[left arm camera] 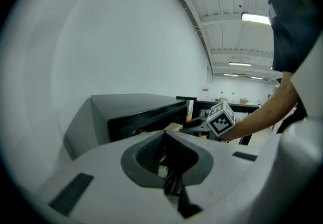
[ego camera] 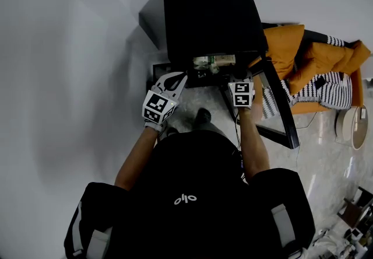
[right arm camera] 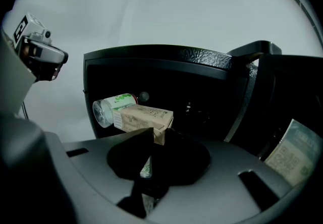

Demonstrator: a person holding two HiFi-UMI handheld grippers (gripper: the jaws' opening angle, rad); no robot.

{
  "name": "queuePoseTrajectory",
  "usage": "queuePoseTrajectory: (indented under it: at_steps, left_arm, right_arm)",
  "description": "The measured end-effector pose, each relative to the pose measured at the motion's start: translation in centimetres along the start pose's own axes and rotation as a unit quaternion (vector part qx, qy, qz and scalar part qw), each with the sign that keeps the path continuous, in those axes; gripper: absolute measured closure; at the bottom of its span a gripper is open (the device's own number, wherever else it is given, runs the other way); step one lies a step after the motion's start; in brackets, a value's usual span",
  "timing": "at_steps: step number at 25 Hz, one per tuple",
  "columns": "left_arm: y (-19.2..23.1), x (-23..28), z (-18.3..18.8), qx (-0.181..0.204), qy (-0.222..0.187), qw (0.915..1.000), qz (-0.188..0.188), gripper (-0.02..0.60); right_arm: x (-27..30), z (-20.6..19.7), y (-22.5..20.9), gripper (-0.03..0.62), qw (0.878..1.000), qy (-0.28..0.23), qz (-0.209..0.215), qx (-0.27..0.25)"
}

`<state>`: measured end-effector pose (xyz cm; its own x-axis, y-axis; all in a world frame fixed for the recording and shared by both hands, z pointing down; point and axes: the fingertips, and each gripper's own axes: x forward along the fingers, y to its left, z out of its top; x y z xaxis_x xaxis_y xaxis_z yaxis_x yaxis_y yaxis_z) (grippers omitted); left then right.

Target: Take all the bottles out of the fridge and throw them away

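Cardboard carton, seemingly nipped by its corner in the near-closed right gripper, is risking slipping onto the bottle.

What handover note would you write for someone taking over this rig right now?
Left gripper: shut, empty, held outside the fridge.
Right gripper: at the fridge mouth, jaws slightly apart at the near corner of the carton. I cannot tell whether they grip it.
Bottle: on its side behind the carton, inside the fridge.
Done: door stands open.
Left: take the bottle out and throw it away. No bin is in view.
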<state>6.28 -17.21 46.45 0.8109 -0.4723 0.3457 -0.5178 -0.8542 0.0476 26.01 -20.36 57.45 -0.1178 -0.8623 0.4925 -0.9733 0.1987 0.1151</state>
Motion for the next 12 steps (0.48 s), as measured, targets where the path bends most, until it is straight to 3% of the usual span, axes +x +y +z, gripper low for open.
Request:
queuePoseTrajectory:
  at_steps: [12]
  left_arm:
    - [-1.9,-0.2,0.5,0.008,-0.014,0.9989,-0.044,0.577]
  right_arm:
    - [-5.8,-0.5,-0.4,0.508,0.999,-0.004,-0.051,0.015]
